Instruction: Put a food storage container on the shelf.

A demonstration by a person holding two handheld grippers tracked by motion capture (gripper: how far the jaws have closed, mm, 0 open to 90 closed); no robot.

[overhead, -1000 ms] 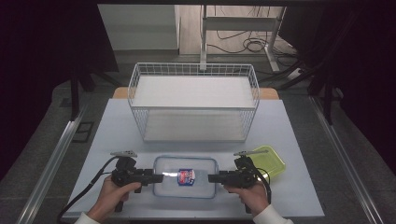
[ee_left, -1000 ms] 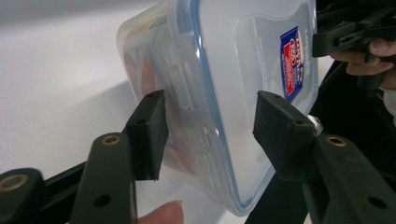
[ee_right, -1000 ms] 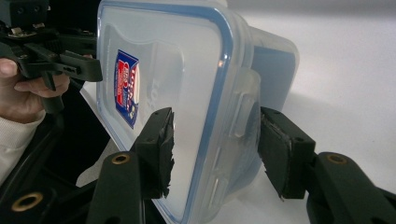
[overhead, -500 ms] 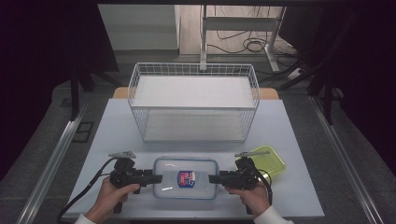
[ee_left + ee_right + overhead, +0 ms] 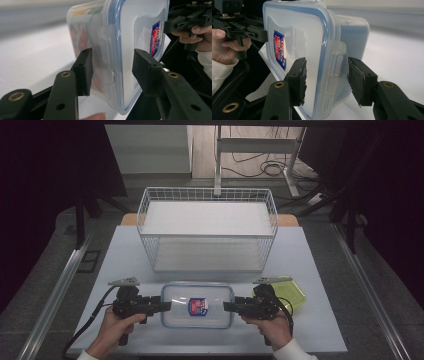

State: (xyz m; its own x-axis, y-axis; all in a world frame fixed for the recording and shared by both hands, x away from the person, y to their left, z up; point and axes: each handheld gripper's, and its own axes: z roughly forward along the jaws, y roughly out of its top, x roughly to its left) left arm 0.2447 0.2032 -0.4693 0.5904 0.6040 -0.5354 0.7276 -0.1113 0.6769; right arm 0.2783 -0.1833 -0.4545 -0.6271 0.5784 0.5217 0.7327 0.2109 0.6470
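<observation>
The left gripper and right gripper have their jaws spread around the side latches of the lidded plastic container, at bottom centre on the table. Neither pinches yet. The lid looks closed; the wire basket behind is empty, so any moving seems left.

White wire basket at table rear — yellow-green lid at right.

Clear rectangular plastic container with blue-rimmed lid and red-blue label, lying on white tabletop; left gripper and right gripper at its ends. White wire basket behind; yellow-green lid beside right gripper.
</observation>
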